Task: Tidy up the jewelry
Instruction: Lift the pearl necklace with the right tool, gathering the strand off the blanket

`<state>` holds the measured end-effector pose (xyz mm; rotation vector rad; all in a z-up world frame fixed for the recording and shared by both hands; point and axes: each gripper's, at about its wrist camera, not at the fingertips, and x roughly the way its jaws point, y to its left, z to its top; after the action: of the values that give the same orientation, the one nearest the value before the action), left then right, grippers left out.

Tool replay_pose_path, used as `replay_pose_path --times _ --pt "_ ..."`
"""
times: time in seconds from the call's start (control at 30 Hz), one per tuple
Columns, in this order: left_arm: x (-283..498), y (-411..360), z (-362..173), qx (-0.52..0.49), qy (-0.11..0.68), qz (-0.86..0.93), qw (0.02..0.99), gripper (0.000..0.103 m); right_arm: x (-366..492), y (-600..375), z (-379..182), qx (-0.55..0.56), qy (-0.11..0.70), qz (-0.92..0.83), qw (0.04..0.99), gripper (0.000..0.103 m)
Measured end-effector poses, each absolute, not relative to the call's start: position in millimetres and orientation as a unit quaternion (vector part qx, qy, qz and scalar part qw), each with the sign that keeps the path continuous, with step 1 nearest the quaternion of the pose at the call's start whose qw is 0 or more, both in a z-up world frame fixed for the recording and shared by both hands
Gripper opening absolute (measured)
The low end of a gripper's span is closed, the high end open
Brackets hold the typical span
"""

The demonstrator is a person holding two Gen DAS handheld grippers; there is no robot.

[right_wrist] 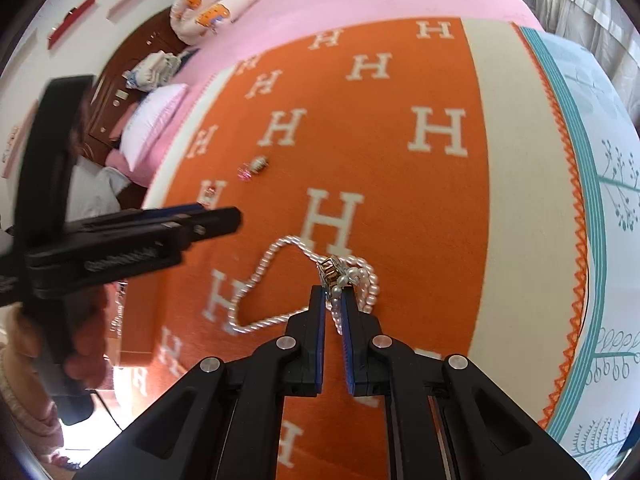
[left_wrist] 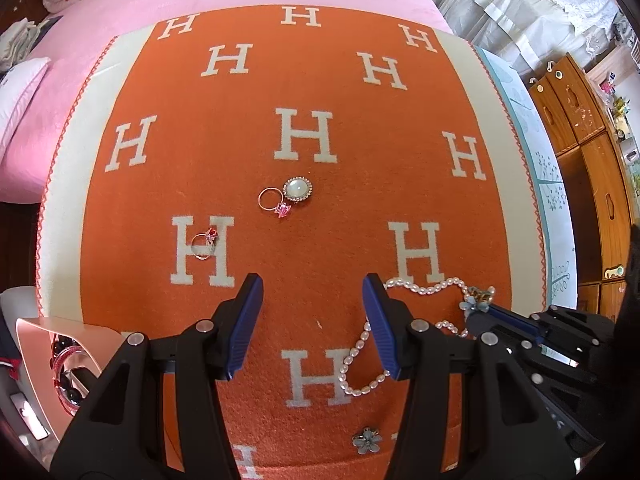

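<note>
Right fingers pinch the necklace; left fingers hang open over the blanket.

The right gripper (right_wrist: 332, 300) is closed on the pearl necklace (right_wrist: 256, 276) at its flower clasp (right_wrist: 334, 272), near the blanket's (left_wrist: 320, 80) near edge; the rest of the strand loops out on the cloth to its left. The left gripper (left_wrist: 312, 320) holds nothing, its fingers (left_wrist: 248, 320) apart above bare orange cloth, the strand touching past its right finger. Two rings (left_wrist: 274, 202) (left_wrist: 203, 243) and a brooch (left_wrist: 297, 189) lie toward the blanket's middle, a flower charm (left_wrist: 366, 440) at its near edge.

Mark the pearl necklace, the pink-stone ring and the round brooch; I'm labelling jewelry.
pearl necklace (left_wrist: 362, 390): left wrist view, bottom of its loop.
pink-stone ring (left_wrist: 283, 211): left wrist view, on the stone.
round brooch (left_wrist: 297, 189): left wrist view, its pale centre.
</note>
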<state>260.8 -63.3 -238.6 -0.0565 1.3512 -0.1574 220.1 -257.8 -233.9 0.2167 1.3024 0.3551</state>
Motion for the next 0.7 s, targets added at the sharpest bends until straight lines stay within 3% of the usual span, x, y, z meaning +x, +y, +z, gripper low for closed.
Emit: replay_pose_path --times 0.13,0.2,0.27,0.7 --pt "262 -64 -240 -0.026 0.626 -0.073 0.776 0.049 222 -262 -246 0.104 0.611 0.153 0.77 0.013" --pt "263 -64 -241 -0.026 0.627 -0.073 0.775 0.049 222 -264 -247 0.106 0.607 0.147 0.774 0.023" --pt "264 -65 -242 -0.026 0.628 -0.074 0.774 0.049 223 -264 -248 0.102 0.605 0.141 0.777 0.027" --pt "267 -69 -246 -0.026 0.63 -0.076 0.773 0.049 214 -265 -241 0.097 0.6 0.147 0.781 0.027"
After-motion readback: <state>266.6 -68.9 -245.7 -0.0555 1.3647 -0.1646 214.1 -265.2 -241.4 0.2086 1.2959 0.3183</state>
